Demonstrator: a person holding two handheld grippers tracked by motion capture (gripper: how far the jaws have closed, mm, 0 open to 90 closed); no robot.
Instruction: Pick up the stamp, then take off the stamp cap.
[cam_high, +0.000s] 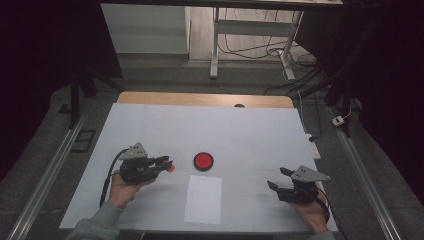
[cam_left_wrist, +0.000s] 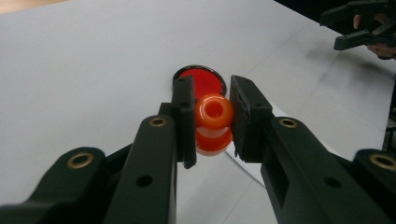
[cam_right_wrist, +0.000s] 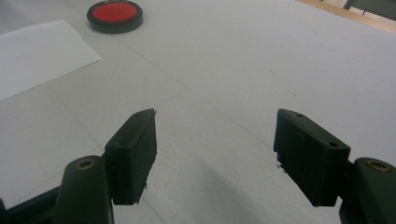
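Note:
My left gripper is shut on a small orange spool-shaped piece, which its two black pads clamp from both sides. It hovers at the left of the white table, pointing toward a round red disc with a black rim a little beyond the tips; the disc lies just behind the held piece. My right gripper rests at the right front of the table, open, nothing between its pads. The red disc lies far off to its upper left.
A white sheet of paper lies near the front edge between the two hands, below the disc. The white table cover ends in a wooden strip at the back. Table legs and cables stand on the floor beyond.

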